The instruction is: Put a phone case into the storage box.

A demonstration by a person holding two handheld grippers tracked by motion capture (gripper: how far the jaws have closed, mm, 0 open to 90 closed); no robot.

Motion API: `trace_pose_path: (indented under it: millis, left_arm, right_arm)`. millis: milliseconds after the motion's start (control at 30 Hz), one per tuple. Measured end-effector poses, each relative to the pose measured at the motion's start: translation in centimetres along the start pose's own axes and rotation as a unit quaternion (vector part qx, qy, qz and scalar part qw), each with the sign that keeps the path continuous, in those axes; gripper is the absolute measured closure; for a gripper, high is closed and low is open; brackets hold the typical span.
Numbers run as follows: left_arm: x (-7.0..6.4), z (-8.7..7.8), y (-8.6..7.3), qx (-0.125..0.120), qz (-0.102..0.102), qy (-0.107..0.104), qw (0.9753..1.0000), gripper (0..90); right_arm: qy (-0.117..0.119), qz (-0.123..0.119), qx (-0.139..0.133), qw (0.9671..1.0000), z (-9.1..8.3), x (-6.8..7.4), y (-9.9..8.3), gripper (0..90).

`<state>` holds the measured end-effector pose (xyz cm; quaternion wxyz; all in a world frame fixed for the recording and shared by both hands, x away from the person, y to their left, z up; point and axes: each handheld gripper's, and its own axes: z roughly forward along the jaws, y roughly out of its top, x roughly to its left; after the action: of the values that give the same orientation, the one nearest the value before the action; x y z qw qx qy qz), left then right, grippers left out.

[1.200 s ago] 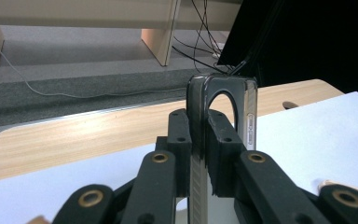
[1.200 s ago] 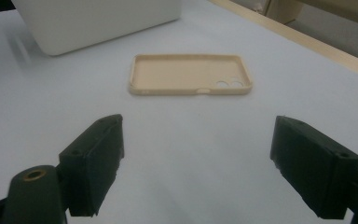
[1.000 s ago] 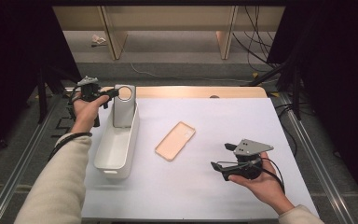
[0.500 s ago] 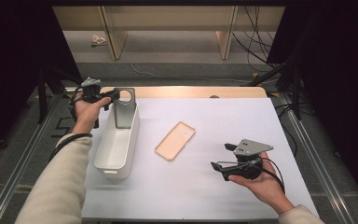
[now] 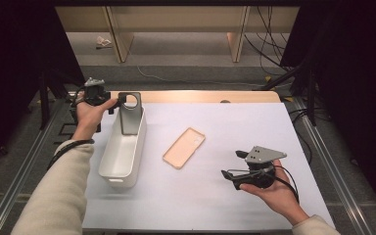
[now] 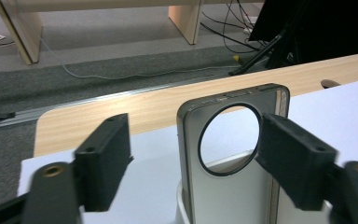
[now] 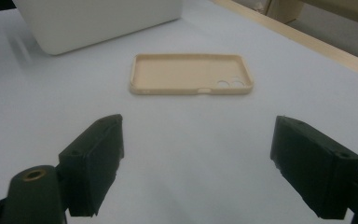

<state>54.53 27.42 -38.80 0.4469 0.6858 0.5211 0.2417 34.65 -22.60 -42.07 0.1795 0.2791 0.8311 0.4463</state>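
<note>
The left tongs [image 6: 193,158] gaped around the grey case [image 6: 233,158] standing upright in the white bin [image 5: 122,152], perhaps touching it. The right tongs [image 7: 196,168] hung wide open, empty, near the tan case [image 7: 191,73] on the desk [image 5: 225,205].

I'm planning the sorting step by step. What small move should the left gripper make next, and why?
Probably draw back from the bin. The left gripper has its jaws spread apart, and the grey phone case stands upright in the white bin, seemingly leaning on its far end, so it looks released. The tan phone case lies on the table, in front of the open right gripper.
</note>
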Motion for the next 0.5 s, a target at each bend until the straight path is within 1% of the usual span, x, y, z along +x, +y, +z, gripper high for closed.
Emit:
trace_pose_path:
  millis: [33, 100, 133, 200, 300, 400, 500]
  left_arm:
    - [0.0, -0.2, 0.1, -0.001, -0.001, 0.001, 1.0000, 17.5]
    - [-0.1, -0.8, 0.2, -0.005, -0.003, 0.002, 1.0000, 17.1]
    - [-0.1, -1.1, 0.2, -0.002, -0.001, 0.006, 1.0000, 16.4]
    - [0.0, -1.8, 0.2, -0.006, 0.001, 0.006, 1.0000, 13.7]
    - [0.2, -2.8, 0.0, -0.007, 0.007, 0.009, 0.9999, 6.4]
    - [0.2, -3.9, -0.2, -0.007, 0.009, 0.004, 0.9999, 0.4]
    - [-0.1, -5.1, -0.6, -0.018, 0.017, -0.003, 0.9997, 0.0]
  right_arm:
    - [0.000, 0.000, 0.001, 1.0000, 0.0, 0.0, 0.0, 18.3]
    - [-0.001, -0.001, 0.001, 1.0000, 0.0, 0.0, 0.0, 18.3]
    - [-0.001, -0.001, 0.001, 1.0000, 0.0, 0.0, 0.0, 18.4]
    - [-0.003, -0.001, -0.001, 1.0000, 0.0, 0.0, 0.0, 17.4]
    - [-0.004, -0.001, -0.001, 1.0000, 0.0, 0.0, 0.0, 17.2]
    - [-0.004, 0.000, -0.001, 1.0000, 0.0, 0.0, 0.0, 17.2]
    - [-0.004, -0.001, -0.001, 1.0000, 0.1, 0.1, 0.1, 17.2]
